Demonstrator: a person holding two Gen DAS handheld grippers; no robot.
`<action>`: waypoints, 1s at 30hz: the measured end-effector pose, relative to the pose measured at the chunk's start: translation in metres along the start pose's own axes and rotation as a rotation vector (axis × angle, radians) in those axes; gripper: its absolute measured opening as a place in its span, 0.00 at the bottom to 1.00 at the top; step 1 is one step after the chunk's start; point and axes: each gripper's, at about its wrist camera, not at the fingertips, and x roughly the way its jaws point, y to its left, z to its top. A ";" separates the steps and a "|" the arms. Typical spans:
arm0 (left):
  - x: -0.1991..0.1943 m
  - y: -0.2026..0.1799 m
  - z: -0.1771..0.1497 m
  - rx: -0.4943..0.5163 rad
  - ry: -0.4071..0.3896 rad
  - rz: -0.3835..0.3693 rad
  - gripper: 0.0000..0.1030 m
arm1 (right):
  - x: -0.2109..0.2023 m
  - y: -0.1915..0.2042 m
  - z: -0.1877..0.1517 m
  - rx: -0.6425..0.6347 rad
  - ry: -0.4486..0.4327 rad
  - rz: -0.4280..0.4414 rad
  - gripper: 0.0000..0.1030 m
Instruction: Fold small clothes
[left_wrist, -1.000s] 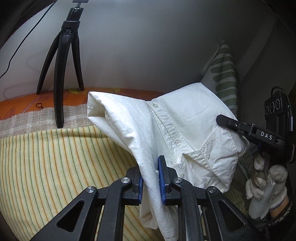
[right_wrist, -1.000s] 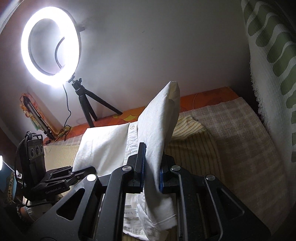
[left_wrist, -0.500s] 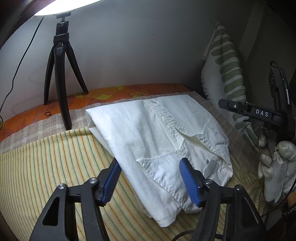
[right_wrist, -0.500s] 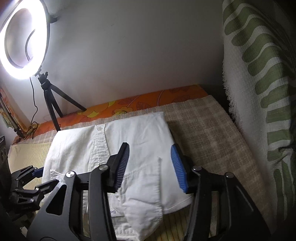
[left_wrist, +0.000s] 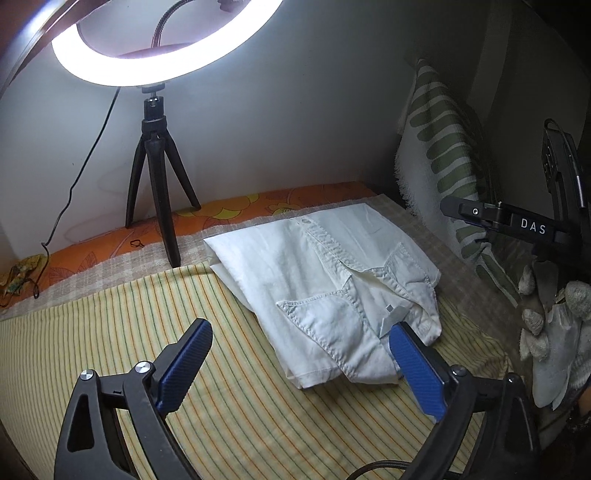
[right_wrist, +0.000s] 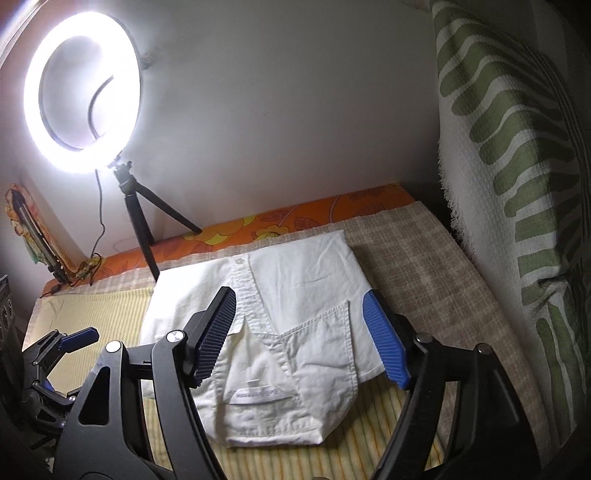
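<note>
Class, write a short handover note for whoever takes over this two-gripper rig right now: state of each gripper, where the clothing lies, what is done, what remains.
Left gripper: open, holding nothing; its jaws have just been opening, clear of the cloth.
Right gripper: open, holding nothing; jaws likewise just opened, above the shirt.
Small white cotton button-up shirt: lies folded on the yellow striped cloth, its far edge on the beige checked cloth, near the black tripod ring light.
Done: fold laid down and released.
Left: probably a final fold or tidying; no other garment is visible.
</note>
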 end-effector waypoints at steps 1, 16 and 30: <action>-0.006 0.000 0.000 -0.001 -0.003 -0.001 0.96 | -0.005 0.003 0.000 -0.003 -0.004 0.001 0.72; -0.109 -0.010 -0.029 0.048 -0.085 0.012 0.99 | -0.094 0.063 -0.028 -0.028 -0.062 0.035 0.82; -0.177 -0.004 -0.084 0.051 -0.114 0.028 1.00 | -0.153 0.107 -0.082 -0.046 -0.106 0.018 0.94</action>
